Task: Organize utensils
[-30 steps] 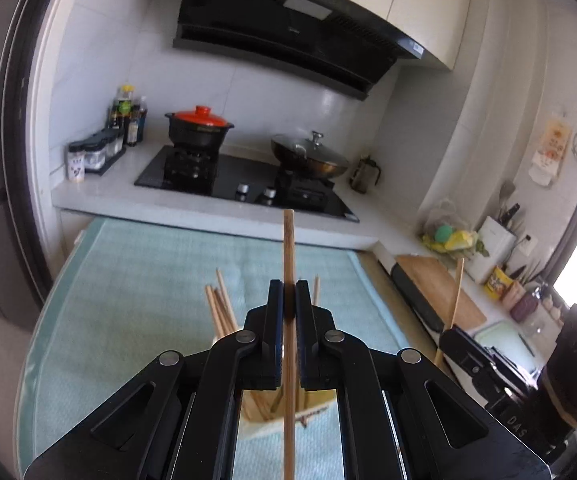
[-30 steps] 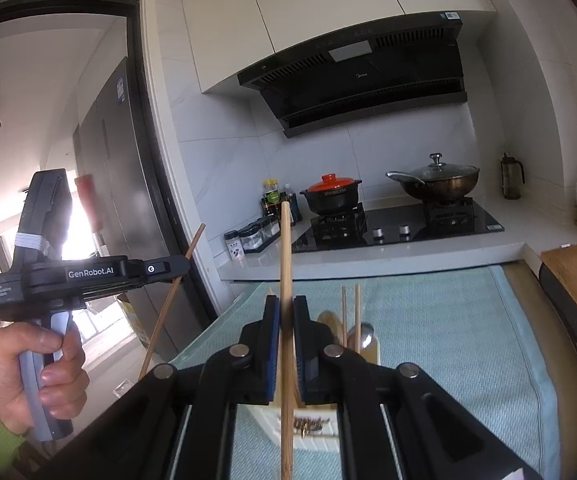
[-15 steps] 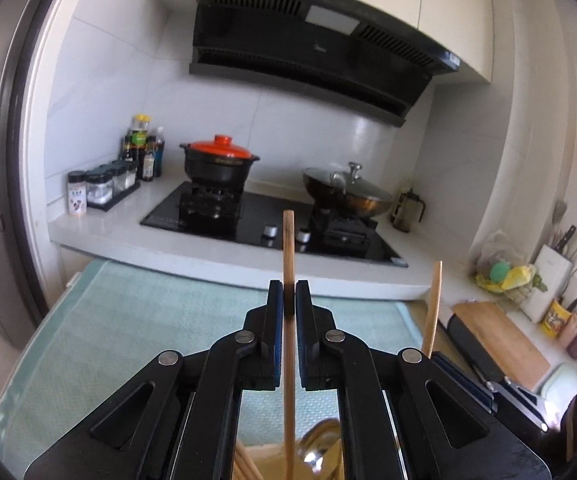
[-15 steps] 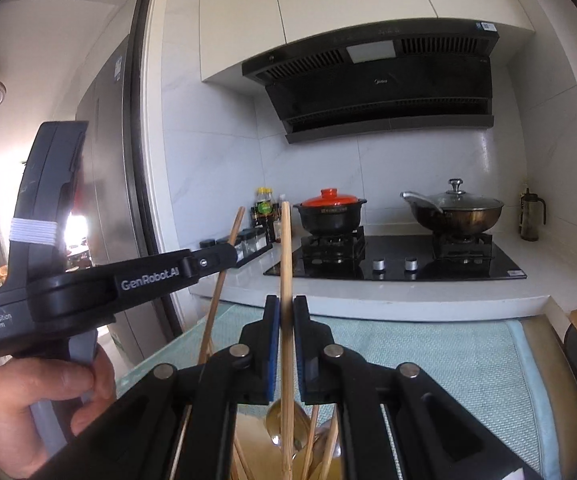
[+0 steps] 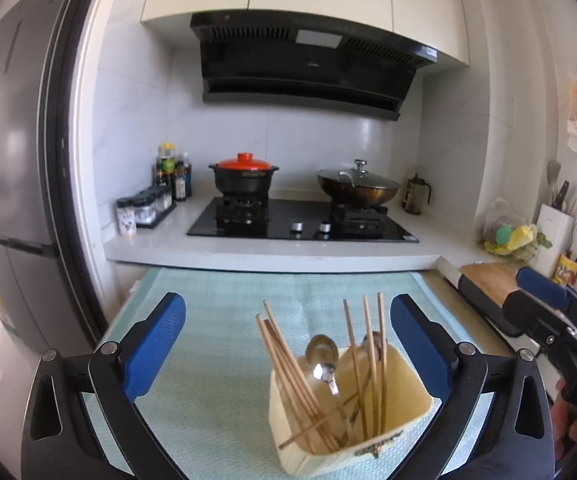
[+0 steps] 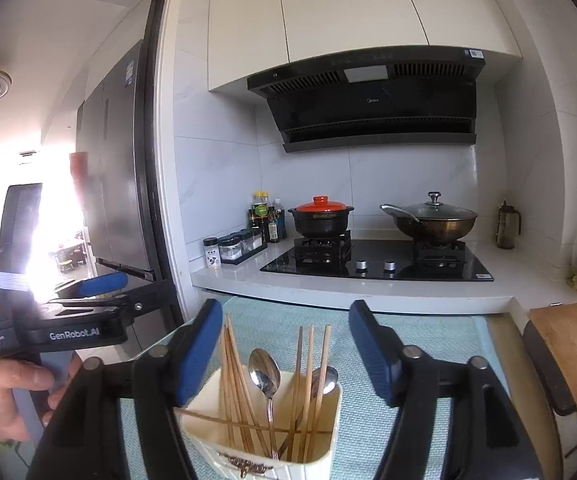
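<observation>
Chopsticks [image 5: 288,364] and two metal spoons [image 5: 324,360] stand in a cream utensil holder [image 5: 404,408] on a pale green mat [image 5: 216,360] that covers the surface. Their long axes run roughly upright, with handles and tips leaning a little apart; one chopstick lies slanted across the inside of the holder.

From the left wrist view, the left gripper [image 5: 288,350] has its blue-padded jaws opening wide, with nothing pressed between them. The holder sits just ahead and slightly to its right, below the jaws. From the right wrist view, the right gripper [image 6: 286,356] is also opening and grips nothing; the holder [image 6: 208,420] sits directly ahead and below, centred between its jaws.

Both grippers hang close over the holder, the right one more squarely lined up with it. No loose utensil shows on the mat, so a coming move would likely turn away from the holder to look for more.
</observation>
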`<state>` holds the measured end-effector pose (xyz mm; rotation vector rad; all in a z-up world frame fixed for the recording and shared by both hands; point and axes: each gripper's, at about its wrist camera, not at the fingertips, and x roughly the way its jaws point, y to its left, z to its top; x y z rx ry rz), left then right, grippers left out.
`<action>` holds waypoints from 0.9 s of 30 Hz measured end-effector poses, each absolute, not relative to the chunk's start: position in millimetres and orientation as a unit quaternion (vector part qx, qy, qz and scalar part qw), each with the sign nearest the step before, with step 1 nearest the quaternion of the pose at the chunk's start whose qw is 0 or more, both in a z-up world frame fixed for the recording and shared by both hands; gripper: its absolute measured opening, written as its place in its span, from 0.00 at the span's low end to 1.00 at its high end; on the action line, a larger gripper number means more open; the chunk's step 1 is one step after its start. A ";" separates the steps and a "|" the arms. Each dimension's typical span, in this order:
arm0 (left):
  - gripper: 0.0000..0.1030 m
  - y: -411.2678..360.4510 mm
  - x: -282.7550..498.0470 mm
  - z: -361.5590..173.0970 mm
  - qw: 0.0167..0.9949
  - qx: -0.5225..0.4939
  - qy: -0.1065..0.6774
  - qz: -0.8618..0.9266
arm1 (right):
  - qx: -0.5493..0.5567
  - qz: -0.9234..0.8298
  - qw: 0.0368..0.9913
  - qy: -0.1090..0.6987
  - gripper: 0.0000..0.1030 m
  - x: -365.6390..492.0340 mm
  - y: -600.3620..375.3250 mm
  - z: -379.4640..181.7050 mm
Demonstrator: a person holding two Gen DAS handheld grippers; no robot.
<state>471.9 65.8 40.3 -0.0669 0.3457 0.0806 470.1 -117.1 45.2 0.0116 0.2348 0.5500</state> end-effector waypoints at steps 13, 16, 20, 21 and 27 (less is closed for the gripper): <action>1.00 36.2 345.3 59.5 0.980 0.016 0.170 0.106 | 0.037 0.208 0.968 0.133 0.89 354.5 -151.2 51.9; 1.00 35.3 316.9 53.0 0.979 -0.002 0.170 0.113 | 0.041 0.192 0.972 0.133 1.00 333.8 -156.8 50.2; 1.00 35.5 286.9 26.5 0.969 -0.027 0.216 0.112 | 0.025 0.189 0.969 0.155 1.00 305.3 -154.0 43.2; 1.00 33.5 278.9 19.3 0.968 -0.023 0.226 0.105 | 0.022 0.184 0.969 0.161 1.00 297.5 -152.2 39.9; 1.00 21.6 237.6 -4.5 0.962 -0.013 0.260 0.079 | 0.007 0.160 0.964 0.213 1.00 255.4 -140.4 15.2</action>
